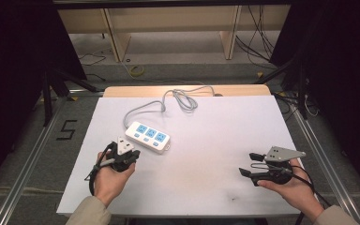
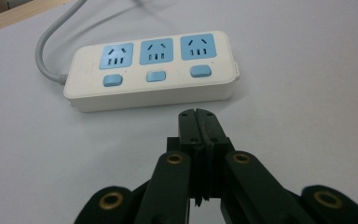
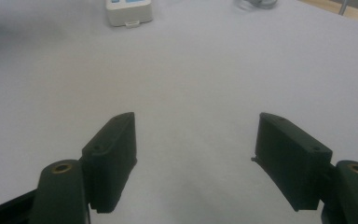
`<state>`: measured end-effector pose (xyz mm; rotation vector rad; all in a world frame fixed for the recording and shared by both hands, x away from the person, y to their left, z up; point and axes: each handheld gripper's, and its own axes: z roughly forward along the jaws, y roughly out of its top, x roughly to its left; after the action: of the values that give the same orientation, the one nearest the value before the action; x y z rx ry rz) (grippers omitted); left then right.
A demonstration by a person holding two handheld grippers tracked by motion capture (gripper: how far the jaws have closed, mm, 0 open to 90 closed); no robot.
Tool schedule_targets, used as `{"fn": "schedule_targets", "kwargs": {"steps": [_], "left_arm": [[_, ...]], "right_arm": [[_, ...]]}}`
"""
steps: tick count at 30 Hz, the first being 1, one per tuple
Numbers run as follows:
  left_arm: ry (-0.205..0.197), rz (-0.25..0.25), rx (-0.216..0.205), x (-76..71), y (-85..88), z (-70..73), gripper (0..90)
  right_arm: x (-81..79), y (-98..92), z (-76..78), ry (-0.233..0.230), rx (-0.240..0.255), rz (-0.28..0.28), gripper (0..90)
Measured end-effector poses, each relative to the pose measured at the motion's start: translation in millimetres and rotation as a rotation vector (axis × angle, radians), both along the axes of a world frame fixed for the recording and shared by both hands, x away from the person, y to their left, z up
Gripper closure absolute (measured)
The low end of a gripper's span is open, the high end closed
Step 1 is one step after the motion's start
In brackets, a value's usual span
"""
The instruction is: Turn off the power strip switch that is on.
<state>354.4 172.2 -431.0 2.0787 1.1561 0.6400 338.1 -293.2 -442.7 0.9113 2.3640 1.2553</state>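
Left tongs (image 2: pixel 196 114) are pressed together with nothing between them, and their tip points at the white power strip (image 2: pixel 151 70), just near its front edge but not touching. Right tongs (image 3: pixel 196 154) are spread wide and hold nothing, well apart from the strip on the right of the worktop (image 1: pixel 206 140). That strip lies on the left half, its grey cord (image 1: pixel 178 98) curling to the far side. By the look of it, the blue buttons (image 2: pixel 156 76) are not pressed yet, so the work has barely begun.
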Motion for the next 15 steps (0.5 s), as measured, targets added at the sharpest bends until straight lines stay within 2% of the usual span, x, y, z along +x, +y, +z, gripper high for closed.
{"fn": "schedule_targets", "kwargs": {"steps": [9, 15], "left_arm": [[-0.008, 0.034, -0.009, 15.0, 0.8, 1.4, 89.8], [0.008, 0.041, -0.005, 23.0, 3.4, 1.9, 89.8]], "right_arm": [[0.2, 0.5, -0.1, 0.003, 0.000, 0.000, 29.7], [0.3, 0.3, -0.3, 0.006, 0.001, 0.002, 29.7]]}}
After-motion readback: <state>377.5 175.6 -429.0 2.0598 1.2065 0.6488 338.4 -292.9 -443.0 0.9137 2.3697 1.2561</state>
